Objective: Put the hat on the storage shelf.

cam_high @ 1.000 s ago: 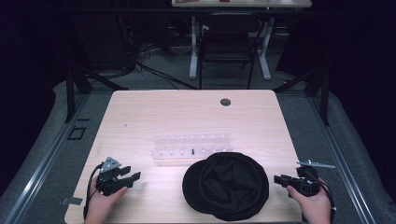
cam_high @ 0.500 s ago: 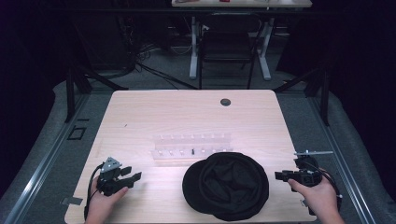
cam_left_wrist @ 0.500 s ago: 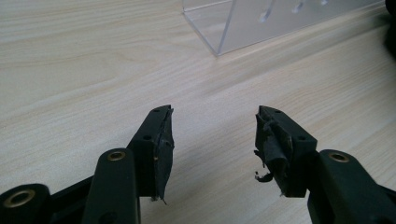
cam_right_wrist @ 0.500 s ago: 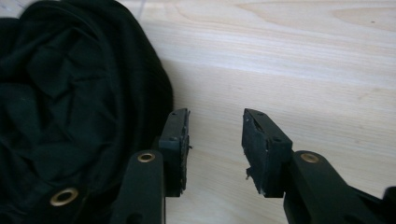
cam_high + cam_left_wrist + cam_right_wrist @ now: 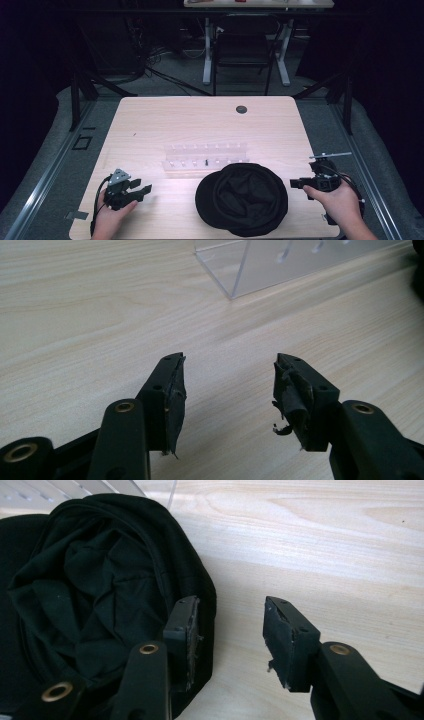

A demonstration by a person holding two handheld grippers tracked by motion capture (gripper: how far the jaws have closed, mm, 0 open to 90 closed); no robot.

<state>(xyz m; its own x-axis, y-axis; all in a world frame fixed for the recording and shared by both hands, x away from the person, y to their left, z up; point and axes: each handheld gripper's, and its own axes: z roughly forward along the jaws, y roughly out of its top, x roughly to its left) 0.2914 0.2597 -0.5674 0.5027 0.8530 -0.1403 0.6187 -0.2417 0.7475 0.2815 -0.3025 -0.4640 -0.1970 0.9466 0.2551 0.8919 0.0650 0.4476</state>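
Right hand-held gripper (image 5: 230,630) spread beside the cap (image 5: 241,198), lined up for its rim. Left hand-held gripper (image 5: 227,385) spread too, empty, parked on the tabletop (image 5: 150,125).

The high view looked forward and down over the whole table (image 5: 150,125). Each gripper view sat low and close above it; the right one shared the cap (image 5: 90,590) with the high view.
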